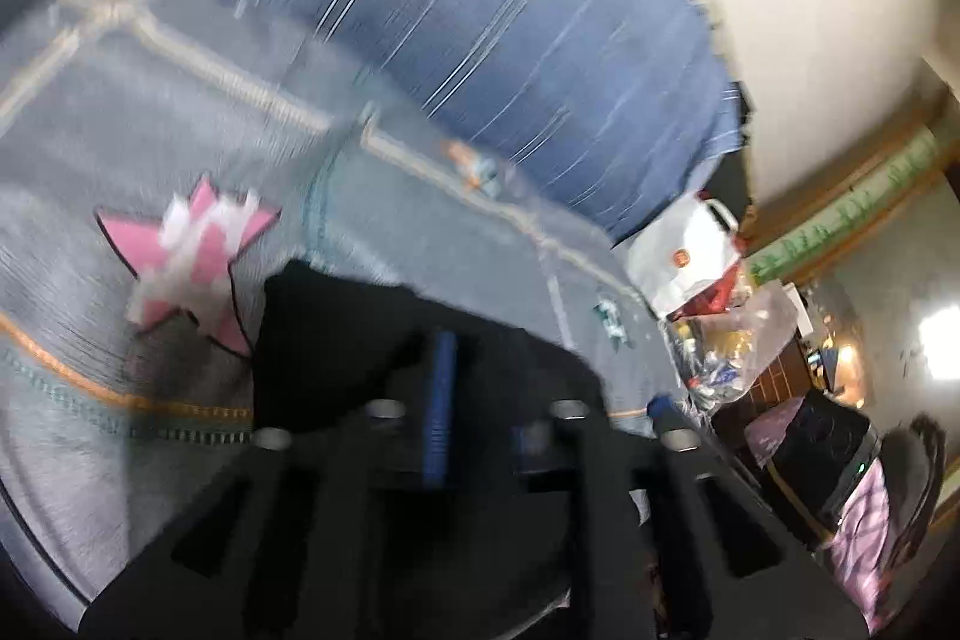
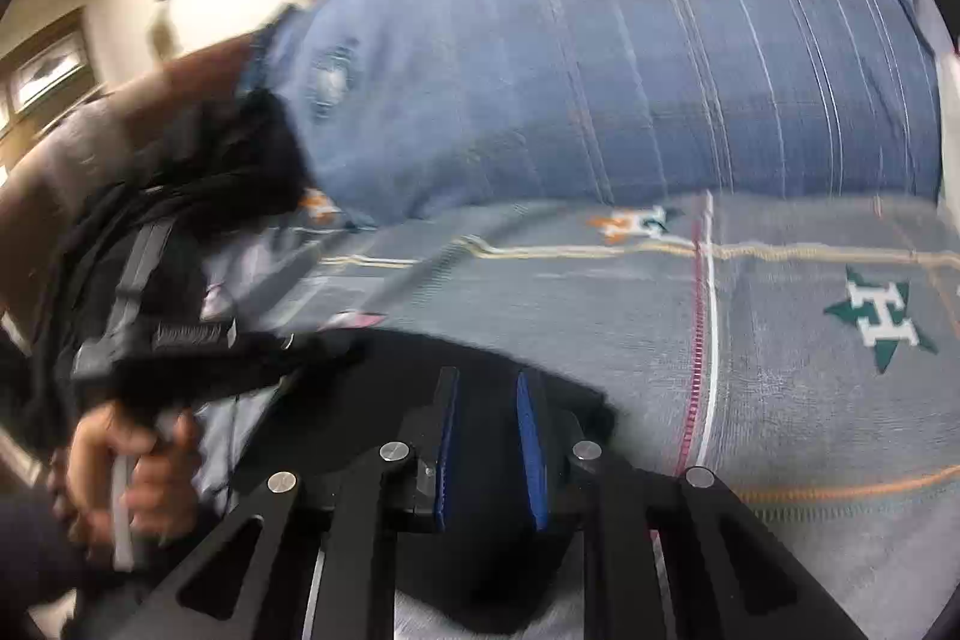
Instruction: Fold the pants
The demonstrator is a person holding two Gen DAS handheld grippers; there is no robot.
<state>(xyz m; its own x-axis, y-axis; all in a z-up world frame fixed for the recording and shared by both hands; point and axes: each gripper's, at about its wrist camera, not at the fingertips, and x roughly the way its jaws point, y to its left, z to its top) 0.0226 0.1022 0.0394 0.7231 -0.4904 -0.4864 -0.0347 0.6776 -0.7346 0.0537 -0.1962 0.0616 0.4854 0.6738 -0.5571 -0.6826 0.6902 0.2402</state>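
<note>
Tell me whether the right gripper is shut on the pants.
Shut on them: black pants fabric sits pinched between the right gripper's blue pads.

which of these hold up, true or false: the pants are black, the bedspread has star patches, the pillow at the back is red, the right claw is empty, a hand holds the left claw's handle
1. The pants are black. True.
2. The bedspread has star patches. True: a green star in the right wrist view, a pink star in the left.
3. The pillow at the back is red. False: it is blue with thin pale stripes.
4. The right claw is empty. False: black cloth sits between its blue pads.
5. A hand holds the left claw's handle. True.
</note>
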